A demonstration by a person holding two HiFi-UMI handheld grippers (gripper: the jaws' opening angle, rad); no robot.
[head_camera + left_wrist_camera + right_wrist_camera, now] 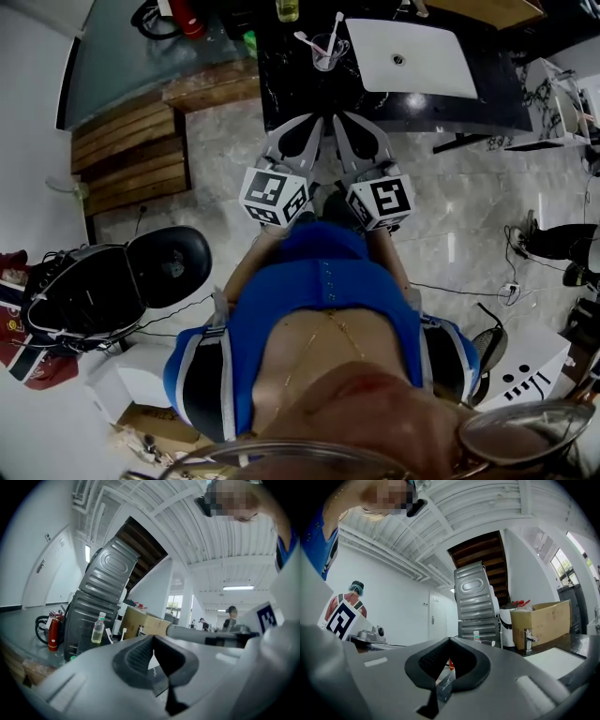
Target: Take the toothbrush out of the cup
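Observation:
A clear cup (327, 53) stands on the black counter (281, 84), left of the white sink (412, 56). Two white toothbrushes stand in it, one leaning left (305, 39) and one more upright (336, 25). My left gripper (317, 122) and right gripper (339, 120) hang side by side just short of the counter's near edge, both shut and empty, tips pointing at the cup. In the left gripper view the left gripper (152, 639) has its jaws together, and two toothbrush heads (123, 632) show above them. The right gripper (449, 641) is likewise closed.
A bottle of yellowish liquid (98, 628) stands behind the cup. A red fire extinguisher (53, 632), a cardboard box (541, 618) and a faucet (528, 639) are around the counter. A wooden pallet (131, 155) and a black chair (169, 267) lie at the left.

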